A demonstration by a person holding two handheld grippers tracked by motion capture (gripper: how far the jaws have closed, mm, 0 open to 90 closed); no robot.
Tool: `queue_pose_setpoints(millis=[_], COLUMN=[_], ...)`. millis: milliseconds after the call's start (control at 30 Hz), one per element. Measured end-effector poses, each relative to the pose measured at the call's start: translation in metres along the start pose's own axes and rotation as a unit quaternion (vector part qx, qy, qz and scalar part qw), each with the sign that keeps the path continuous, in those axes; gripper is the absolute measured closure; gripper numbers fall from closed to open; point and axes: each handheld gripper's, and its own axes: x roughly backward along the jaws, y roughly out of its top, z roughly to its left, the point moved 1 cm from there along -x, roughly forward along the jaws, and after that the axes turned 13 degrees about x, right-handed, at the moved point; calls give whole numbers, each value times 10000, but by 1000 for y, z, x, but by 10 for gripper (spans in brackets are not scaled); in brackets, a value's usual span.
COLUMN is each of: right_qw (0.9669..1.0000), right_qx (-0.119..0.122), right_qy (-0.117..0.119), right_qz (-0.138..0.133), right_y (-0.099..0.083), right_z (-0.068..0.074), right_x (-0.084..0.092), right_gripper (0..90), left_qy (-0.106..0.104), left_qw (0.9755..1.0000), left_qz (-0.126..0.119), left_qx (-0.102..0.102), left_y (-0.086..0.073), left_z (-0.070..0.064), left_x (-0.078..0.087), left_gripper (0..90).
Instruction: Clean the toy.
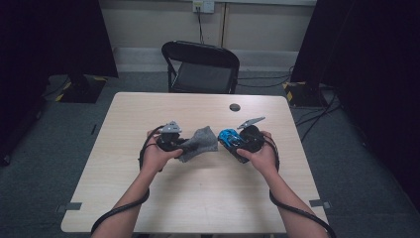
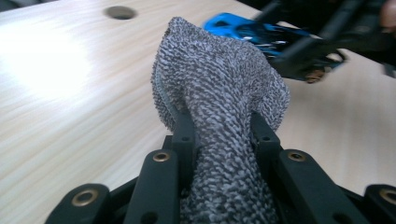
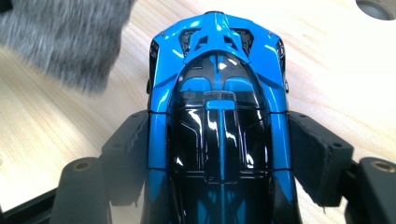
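Left hand-held gripper (image 2: 219,135) pinching grey knitted cloth (image 2: 219,88), weave plain in its own view, right hand-held gripper (image 3: 219,158) clamped on blue toy car (image 3: 218,107), roof detail there, both mid-bench (image 1: 198,198) from above, edges well apart, chair (image 1: 200,67) beyond.

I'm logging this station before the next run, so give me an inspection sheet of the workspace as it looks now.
Surface: light wood table, with a round dark hole near the far edge.
Job's things: grey cloth and blue and black toy car, both held above the table, close together.
Clutter: nothing seen.
Grippers: left tongs shut on the cloth; right tongs shut on the car's sides.
Cables: black cable trails from the left gripper, another from the right; more cables on the floor at the right.
Surroundings: black folding chair behind the table, grey carpet, wall socket, dark curtains on both sides.
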Motion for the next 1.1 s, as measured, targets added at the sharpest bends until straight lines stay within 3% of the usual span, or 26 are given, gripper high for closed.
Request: queue_pose_setpoints(millis=[200, 500, 667, 767, 900, 1100], right_qw=[9998, 9986, 9977, 9973, 9972, 9979], right_qx=[138, 410, 512, 570, 557, 531], right_qy=[95, 302, 396, 427, 444, 346], right_qz=[-58, -136, -180, -189, -211, -163], right_y=[3, 5, 5, 5, 6, 5], right_z=[8, 25, 35, 38, 37, 34], right_x=[3, 5, 6, 7, 7, 7], right_gripper=[283, 283, 283, 283, 283, 283], left_qy=[482, 671, 587, 593, 364, 276], left_qw=[9983, 9963, 9959, 9964, 9984, 9991], left_qz=[-293, -473, -500, -441, -284, -177], left_qx=[151, 246, 471, 423, 339, 272], left_y=[12, 27, 28, 28, 27, 26], left_z=[14, 12, 10, 8, -1, -3], left_x=[8, -8, -21, -26, -36, -36], left_gripper=[699, 698, 697, 696, 697, 698])
